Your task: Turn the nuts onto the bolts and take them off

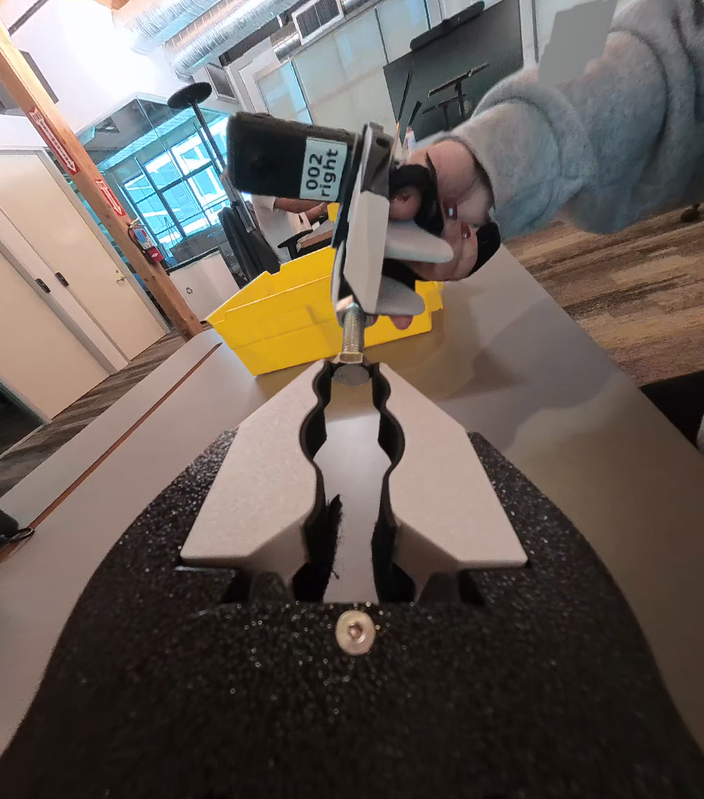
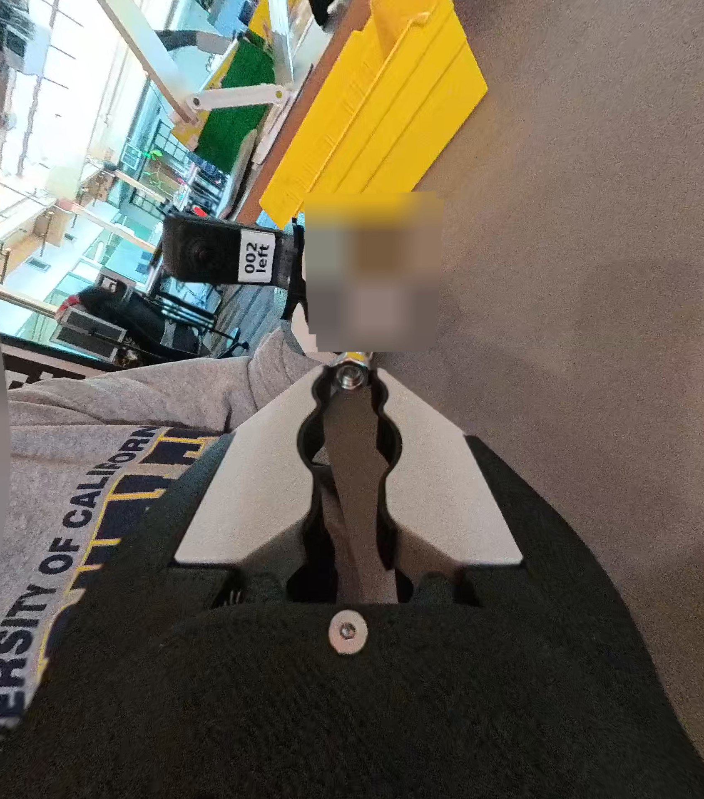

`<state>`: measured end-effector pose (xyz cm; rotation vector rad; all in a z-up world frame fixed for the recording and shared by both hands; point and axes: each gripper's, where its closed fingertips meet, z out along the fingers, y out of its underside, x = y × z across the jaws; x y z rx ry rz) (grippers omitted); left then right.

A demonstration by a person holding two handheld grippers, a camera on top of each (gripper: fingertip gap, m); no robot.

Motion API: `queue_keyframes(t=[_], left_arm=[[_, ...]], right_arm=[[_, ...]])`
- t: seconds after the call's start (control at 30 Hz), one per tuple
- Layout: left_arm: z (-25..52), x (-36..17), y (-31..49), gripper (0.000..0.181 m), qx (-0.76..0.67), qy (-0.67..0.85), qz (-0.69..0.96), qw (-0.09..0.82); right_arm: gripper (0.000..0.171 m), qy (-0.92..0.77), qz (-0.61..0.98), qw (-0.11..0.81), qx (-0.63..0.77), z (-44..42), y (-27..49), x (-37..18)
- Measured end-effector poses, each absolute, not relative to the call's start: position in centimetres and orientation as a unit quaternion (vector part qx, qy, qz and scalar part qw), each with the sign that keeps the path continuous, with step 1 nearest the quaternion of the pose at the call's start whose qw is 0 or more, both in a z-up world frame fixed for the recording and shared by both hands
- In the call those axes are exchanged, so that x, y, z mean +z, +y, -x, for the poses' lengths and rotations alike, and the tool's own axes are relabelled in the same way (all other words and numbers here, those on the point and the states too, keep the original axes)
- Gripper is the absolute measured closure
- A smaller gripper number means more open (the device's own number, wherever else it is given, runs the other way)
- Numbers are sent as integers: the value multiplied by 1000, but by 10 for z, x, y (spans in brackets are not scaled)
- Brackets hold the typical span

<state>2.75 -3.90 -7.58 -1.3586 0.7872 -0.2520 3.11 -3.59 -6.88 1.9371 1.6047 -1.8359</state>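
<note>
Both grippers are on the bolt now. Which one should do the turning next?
Right. The right gripper is shut on the nut at the threaded end of the bolt, so it can likely twist it. The left gripper clamps the bolt's head and is better kept as the anchor.

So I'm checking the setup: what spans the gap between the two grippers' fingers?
In the left wrist view, a silver threaded bolt bridges them: left gripper holds its hex head, right gripper its far end.
</note>
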Motion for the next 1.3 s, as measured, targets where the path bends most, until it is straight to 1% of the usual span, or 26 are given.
queue_keyframes(t=[0.07, 0.13, 0.17, 0.23, 0.3, 0.37, 0.43, 0.47, 0.5, 0.53, 0.6, 0.7, 0.73, 0.8, 0.83, 0.93, 1.03, 1.13, 1.27, 1.3], left_arm=[[-30, -76, -42, 165, -141, 351, 613, 694], [-34, -78, -44, 165, -174, 351, 616, 683], [-37, -78, -46, 165, -198, 349, 617, 677], [-42, -80, -50, 165, -254, 344, 624, 654], [-46, -81, -53, 165, -300, 340, 628, 632], [-47, -87, -57, 164, -344, 333, 642, 599], [-36, -81, -61, 165, -375, 306, 637, 599], [-27, -72, -61, 165, -386, 287, 623, 617], [-19, -64, -61, 165, -385, 272, 610, 637], [-12, -60, -59, 165, -371, 259, 605, 655], [2, -59, -49, 165, -312, 236, 612, 687], [24, -62, -32, 165, -207, 190, 630, 724], [32, -64, -28, 165, -173, 176, 641, 727], [42, -71, -21, 165, -105, 168, 662, 723], [43, -74, -19, 165, -82, 172, 667, 720], [39, -82, -15, 165, -46, 191, 679, 707], [27, -95, -11, 165, -34, 224, 695, 682], [18, -103, -10, 165, -24, 253, 701, 667], [15, -107, -10, 165, -25, 265, 705, 658], [14, -107, -10, 165, -25, 265, 705, 658]], right_arm=[[154, 546, -601, -4, -583, -33, -38, -69], [155, 609, -563, -49, -556, -37, -41, -71], [155, 648, -533, -81, -537, -40, -43, -72], [155, 735, -448, -173, -478, -44, -45, -74], [154, 821, -317, -297, -370, -49, -47, -77], [154, 872, -163, -414, -206, -50, -44, -79], [154, 845, -23, -534, 17, -47, -15, -62], [155, 822, 28, -562, 88, -50, -3, -52], [155, 818, 27, -563, 112, -56, 9, -50], [155, 831, -25, -548, 98, -64, 22, -51], [154, 835, -148, -529, 40, -79, 48, -44], [154, 793, -353, -496, 12, -118, 116, -19], [154, 772, -429, -469, -11, -135, 137, -17], [154, 730, -585, -354, -22, -180, 173, -36], [154, 714, -626, -314, -9, -200, 186, -48], [154, 702, -675, -217, 62, -247, 214, -91], [154, 710, -686, -151, 50, -261, 214, -133], [154, 709, -693, -123, 34, -264, 214, -158], [154, 699, -706, -111, 15, -262, 215, -172], [150, 697, -709, -107, 14, -263, 215, -174]])
